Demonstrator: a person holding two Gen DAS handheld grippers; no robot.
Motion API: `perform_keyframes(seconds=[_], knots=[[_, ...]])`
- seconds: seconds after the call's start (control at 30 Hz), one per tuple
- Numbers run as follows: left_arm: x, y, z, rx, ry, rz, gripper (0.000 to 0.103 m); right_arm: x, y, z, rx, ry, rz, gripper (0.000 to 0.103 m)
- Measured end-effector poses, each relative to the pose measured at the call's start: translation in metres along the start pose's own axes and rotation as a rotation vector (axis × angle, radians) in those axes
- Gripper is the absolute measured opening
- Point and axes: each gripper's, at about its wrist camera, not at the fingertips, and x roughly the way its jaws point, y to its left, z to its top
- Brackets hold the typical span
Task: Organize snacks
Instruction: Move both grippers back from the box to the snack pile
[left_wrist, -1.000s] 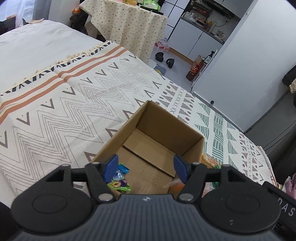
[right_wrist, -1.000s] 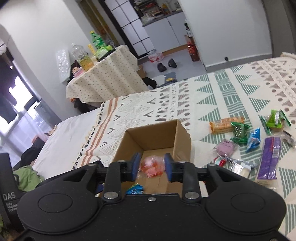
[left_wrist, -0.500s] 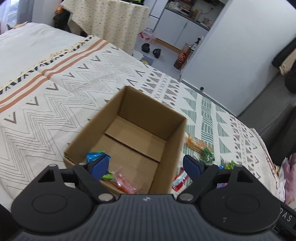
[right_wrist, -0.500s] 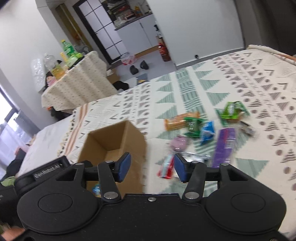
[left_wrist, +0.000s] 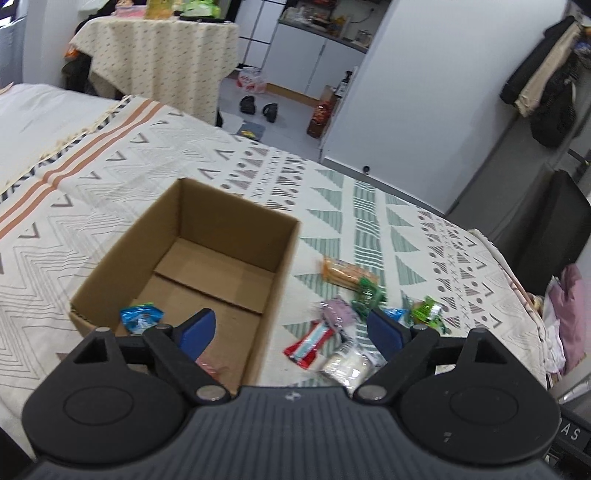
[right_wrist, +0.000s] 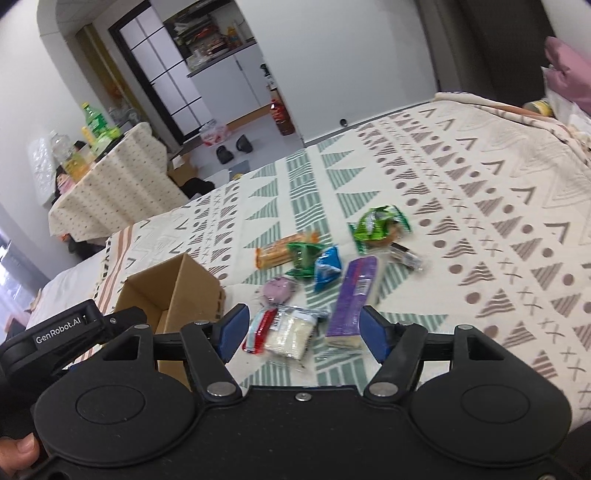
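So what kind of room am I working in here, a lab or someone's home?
Most likely a lived-in home, a small studio flat. The work surface looks like a bed under a patterned blanket, a kitchenette with white cabinets opens behind it, and slippers lie on the floor near a cloth-covered table.

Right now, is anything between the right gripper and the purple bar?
Nothing visible. The open right gripper faces the purple bar directly; the white packet lies beside the bar, nearer the cardboard box.

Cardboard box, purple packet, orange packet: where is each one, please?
cardboard box (left_wrist: 229, 218), left wrist view, far inner wall.
purple packet (right_wrist: 352, 295), right wrist view, its middle.
orange packet (right_wrist: 275, 253), right wrist view, its middle.
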Motion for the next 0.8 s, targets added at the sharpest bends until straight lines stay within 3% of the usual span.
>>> perform_keyframes(seconds=[0.43, 0.8], knots=[[0.000, -0.041, -0.023, 0.118, 0.011, -0.048, 0.088, -0.020, -0.034, -0.006, 0.043, -0.027, -0.025, 0.072], [0.016, -0.052, -0.038, 0.161, 0.050, -0.044, 0.088, -0.008, -0.055, -0.011, 0.055, -0.018, -0.002, 0.073]])
